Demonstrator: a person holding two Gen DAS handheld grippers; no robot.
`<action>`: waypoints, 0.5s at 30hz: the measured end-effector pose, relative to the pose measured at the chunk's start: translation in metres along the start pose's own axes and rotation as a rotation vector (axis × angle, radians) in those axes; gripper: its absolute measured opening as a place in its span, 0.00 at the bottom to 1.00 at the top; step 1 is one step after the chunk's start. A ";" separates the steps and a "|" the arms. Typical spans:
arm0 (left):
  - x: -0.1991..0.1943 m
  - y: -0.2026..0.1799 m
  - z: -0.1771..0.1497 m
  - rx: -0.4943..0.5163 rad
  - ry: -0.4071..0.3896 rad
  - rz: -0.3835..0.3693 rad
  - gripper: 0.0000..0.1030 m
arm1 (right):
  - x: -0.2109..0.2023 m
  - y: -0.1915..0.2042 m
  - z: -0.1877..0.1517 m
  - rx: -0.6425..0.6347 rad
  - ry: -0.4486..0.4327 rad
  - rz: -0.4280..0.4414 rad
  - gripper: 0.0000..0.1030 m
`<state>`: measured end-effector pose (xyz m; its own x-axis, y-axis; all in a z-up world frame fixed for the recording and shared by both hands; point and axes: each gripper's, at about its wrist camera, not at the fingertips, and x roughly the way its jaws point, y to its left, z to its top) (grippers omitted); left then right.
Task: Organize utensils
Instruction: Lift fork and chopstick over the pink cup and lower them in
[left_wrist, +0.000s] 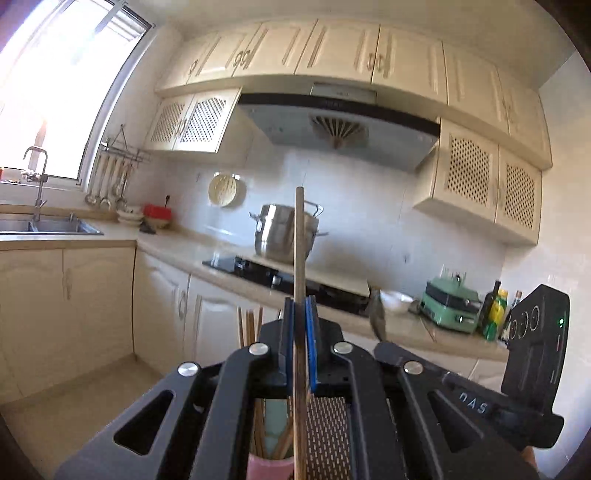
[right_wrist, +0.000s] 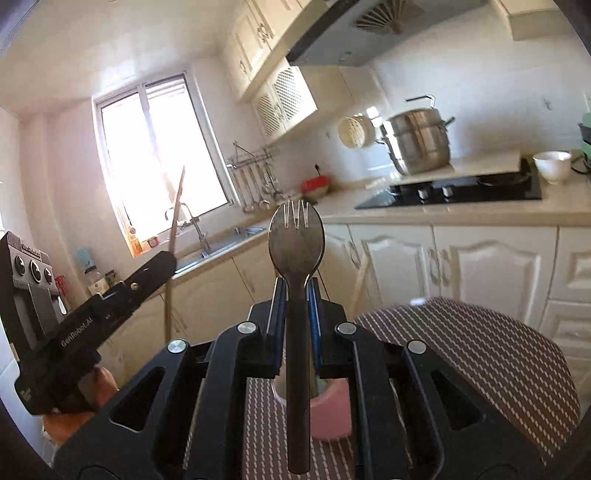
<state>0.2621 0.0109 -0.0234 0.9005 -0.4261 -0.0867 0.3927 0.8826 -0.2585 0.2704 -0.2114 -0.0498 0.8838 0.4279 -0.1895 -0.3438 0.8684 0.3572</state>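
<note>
L gripper (left_wrist: 299, 306) clamps upright chopstick (left_wrist: 300, 240); R gripper (right_wrist: 295, 291) clamps spork (right_wrist: 296, 236) above what is prob. a pink cup (right_wrist: 330, 413).

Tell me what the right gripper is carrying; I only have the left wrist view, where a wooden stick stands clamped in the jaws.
Observer: The right gripper is shut on a dark metal spork, head up with short tines at its tip.
Operator: What is under it? I only see a pink rim at my bottom edge.
Observer: A pink cup stands directly below the spork's handle on a brown striped mat.
Operator: How does my stick look from that side?
Observer: The right wrist view shows the left gripper at the left, with the single chopstick rising thin and slightly tilted in front of the window.
</note>
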 end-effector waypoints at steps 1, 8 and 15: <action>0.006 0.002 0.003 -0.008 -0.009 -0.005 0.05 | 0.006 0.003 0.003 -0.008 -0.011 0.004 0.12; 0.040 0.014 0.004 -0.041 -0.071 -0.013 0.05 | 0.042 0.007 0.005 -0.014 -0.046 0.018 0.12; 0.073 0.024 -0.013 -0.050 -0.101 -0.008 0.05 | 0.069 -0.008 -0.009 0.000 -0.014 0.001 0.12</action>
<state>0.3353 -0.0014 -0.0484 0.9126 -0.4086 0.0118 0.3922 0.8672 -0.3067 0.3317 -0.1866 -0.0741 0.8877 0.4253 -0.1765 -0.3449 0.8680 0.3574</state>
